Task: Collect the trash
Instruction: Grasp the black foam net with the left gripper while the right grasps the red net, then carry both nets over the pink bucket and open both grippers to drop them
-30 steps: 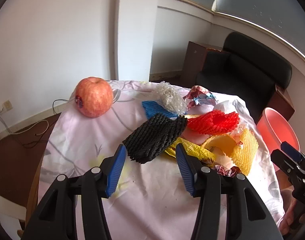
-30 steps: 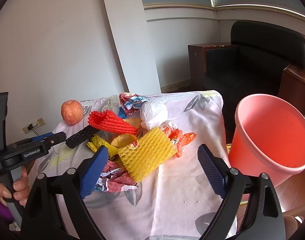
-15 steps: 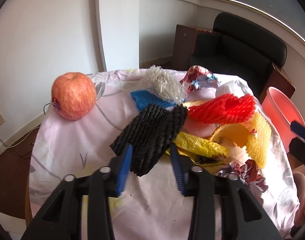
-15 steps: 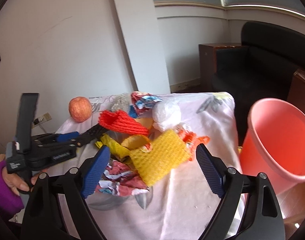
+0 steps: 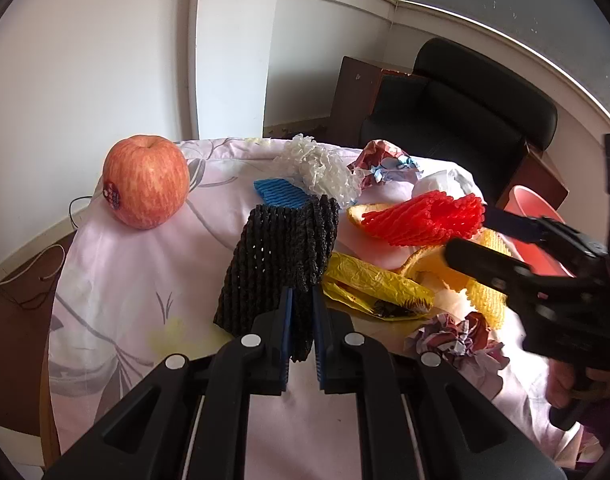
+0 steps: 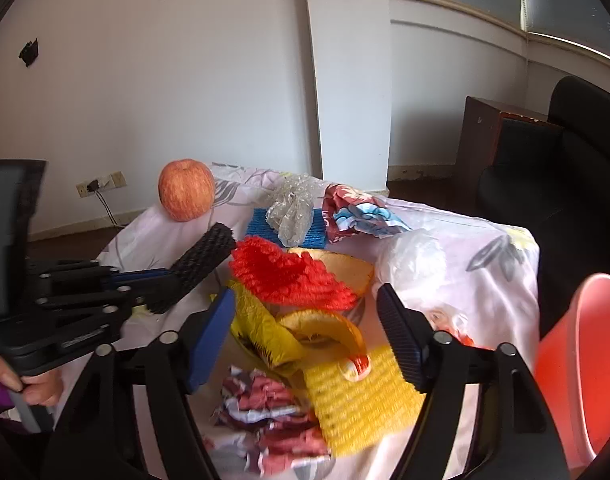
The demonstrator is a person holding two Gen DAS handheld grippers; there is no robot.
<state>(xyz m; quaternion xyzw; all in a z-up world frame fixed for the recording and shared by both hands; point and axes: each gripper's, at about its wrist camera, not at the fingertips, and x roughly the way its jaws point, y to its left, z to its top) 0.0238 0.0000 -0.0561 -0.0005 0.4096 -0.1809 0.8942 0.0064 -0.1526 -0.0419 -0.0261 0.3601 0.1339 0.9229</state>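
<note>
My left gripper [image 5: 301,320] is shut on the black foam net [image 5: 277,256], pinching its near edge; the net also shows lifted in the right wrist view [image 6: 203,258]. My right gripper [image 6: 305,336] is open and empty, over the trash pile. The pile holds a red foam net [image 6: 289,276], a yellow foam net [image 6: 361,404], a yellow wrapper [image 5: 377,288], a blue foam net [image 5: 281,194], a white foam net [image 5: 321,168], crumpled printed wrappers [image 6: 273,416] and a white bag [image 6: 409,260]. A pink bin [image 6: 585,364] stands at the right, beside the table.
A red apple [image 5: 145,182] sits on the table's far left corner. The table carries a pale floral cloth [image 5: 145,292]. A black armchair [image 5: 465,120] and a brown cabinet [image 5: 357,100] stand behind. A wall column [image 6: 349,80] is at the back.
My left gripper has closed on the black foam net and raised it. My right gripper has moved left over the pile and stays open.
</note>
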